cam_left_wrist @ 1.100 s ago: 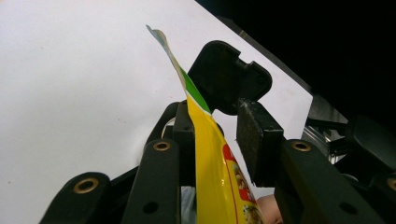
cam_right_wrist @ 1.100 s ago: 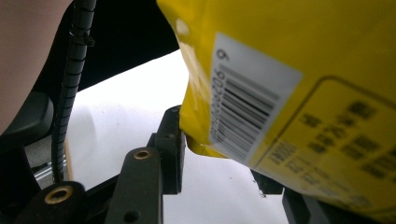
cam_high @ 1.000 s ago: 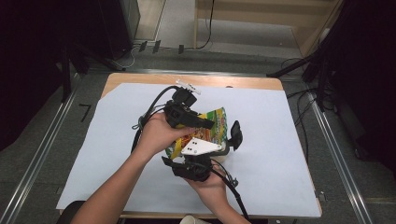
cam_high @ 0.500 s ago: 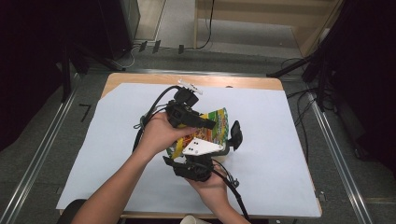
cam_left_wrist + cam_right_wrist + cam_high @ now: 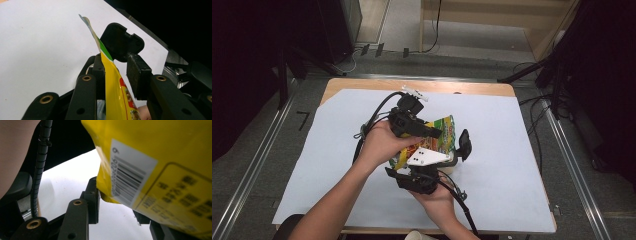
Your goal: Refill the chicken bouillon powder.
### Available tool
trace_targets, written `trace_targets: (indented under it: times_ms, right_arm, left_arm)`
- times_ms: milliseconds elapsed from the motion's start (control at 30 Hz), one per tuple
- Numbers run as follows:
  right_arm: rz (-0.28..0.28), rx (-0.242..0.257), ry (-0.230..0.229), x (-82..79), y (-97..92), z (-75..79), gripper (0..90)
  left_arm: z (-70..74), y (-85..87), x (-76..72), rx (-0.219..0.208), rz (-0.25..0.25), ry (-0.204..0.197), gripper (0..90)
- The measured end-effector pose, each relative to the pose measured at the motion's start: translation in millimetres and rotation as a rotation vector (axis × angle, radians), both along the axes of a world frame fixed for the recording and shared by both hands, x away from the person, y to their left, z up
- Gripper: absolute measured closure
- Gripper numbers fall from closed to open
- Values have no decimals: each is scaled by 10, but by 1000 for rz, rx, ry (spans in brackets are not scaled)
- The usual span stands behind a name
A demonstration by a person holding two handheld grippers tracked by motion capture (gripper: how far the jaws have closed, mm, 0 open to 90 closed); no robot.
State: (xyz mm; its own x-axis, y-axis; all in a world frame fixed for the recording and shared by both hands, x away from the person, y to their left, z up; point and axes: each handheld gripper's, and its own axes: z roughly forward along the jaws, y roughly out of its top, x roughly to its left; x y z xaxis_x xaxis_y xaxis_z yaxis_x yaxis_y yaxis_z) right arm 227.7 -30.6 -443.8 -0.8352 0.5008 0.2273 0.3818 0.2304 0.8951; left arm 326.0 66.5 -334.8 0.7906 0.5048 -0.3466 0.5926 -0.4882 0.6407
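High view: a wooden table (image 5: 362,83) is covered by a pale, matte sheet (image 5: 512,165). Near its middle, both hands meet over a glossy yellow and green snack packet (image 5: 445,134), held up off the sheet. The left gripper (image 5: 437,134) comes in from the left edge side and lies across the packet's top. The right gripper (image 5: 460,151), with a grey three-cornered plate (image 5: 427,157) on top, comes from the near edge, one black paddle-shaped jaw standing beside the packet's right side.

Left gripper view: the left gripper (image 5: 113,72) has its jaws parted around the thin, crinkled packet (image 5: 117,95); the film lies against the left jaw, while the rubbery right pad stands just apart.

Right gripper view: the packet (image 5: 160,157) shows a flat yellow back with a white barcode label (image 5: 130,180). The right gripper (image 5: 120,207) has its left jaw touching the packet's folded bottom corner; whether it is clenched I cannot tell
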Motion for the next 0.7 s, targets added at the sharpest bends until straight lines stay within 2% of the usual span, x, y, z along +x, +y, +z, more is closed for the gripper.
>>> trace_targets:
  times_ms: [367,700]
  right_arm:
    - [13,12,1,6,35,12,639]
    - [31,46,32,19,46,13,639]
  left_arm:
    - [22,70,-9,-10,16,2,693]
    - [31,91,-13,-6,24,6,690]
